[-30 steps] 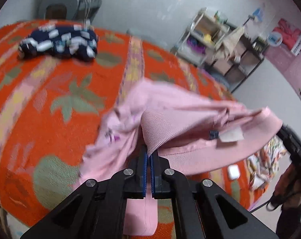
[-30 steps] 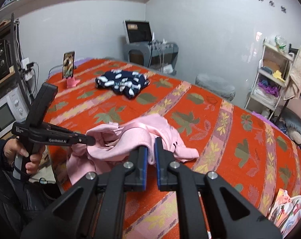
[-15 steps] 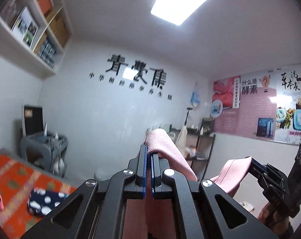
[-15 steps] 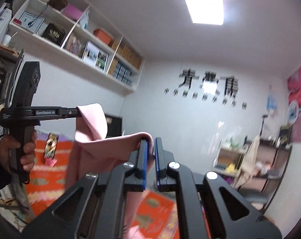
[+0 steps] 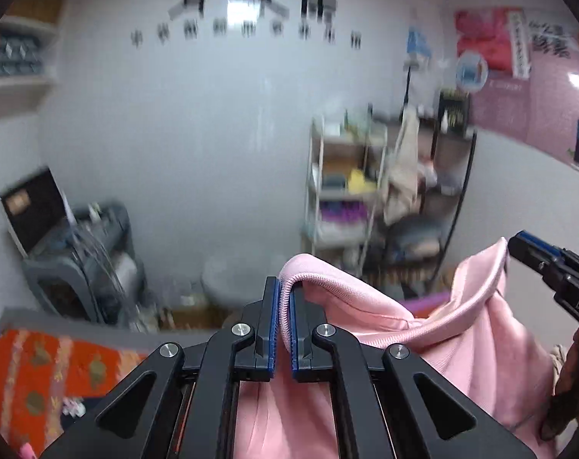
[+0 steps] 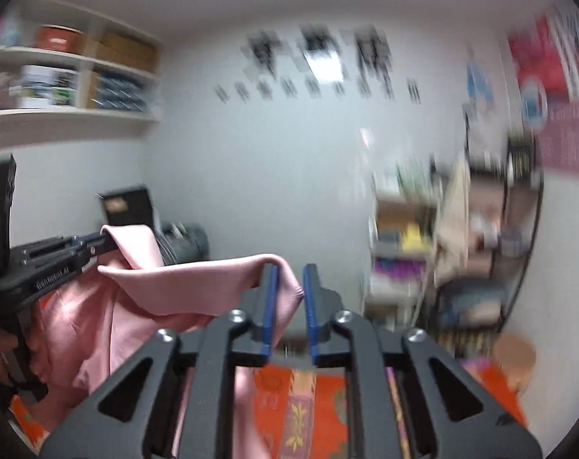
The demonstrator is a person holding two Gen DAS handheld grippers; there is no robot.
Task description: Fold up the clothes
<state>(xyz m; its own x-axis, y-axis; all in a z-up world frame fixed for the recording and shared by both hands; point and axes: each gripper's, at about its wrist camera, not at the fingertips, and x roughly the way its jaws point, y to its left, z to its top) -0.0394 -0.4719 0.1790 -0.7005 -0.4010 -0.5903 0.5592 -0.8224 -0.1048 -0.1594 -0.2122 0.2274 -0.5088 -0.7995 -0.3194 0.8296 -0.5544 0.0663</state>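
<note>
A pink garment (image 5: pixel 423 329) hangs in the air between both grippers, above the orange patterned bed. My left gripper (image 5: pixel 283 287) is shut on its ribbed edge. The right gripper shows at the right of the left wrist view (image 5: pixel 519 241), at another part of the edge. In the right wrist view, my right gripper (image 6: pixel 289 273) has its jaws parted, with the pink garment (image 6: pixel 182 283) still lying against the left pad (image 6: pixel 270 306). The left gripper (image 6: pixel 101 243) is at the left there, holding the cloth.
The orange floral bed cover (image 5: pixel 33 367) lies low in the left wrist view and it also shows in the right wrist view (image 6: pixel 300 413). A shelf rack (image 5: pixel 346 183) stands against the far wall. A grey machine cart (image 5: pixel 79 260) is at the left. Wall shelves (image 6: pixel 67 76) hang high.
Both grippers lifted the pink garment off the bed, then tilted down a little. The right gripper's jaws have opened from shut on the cloth.
</note>
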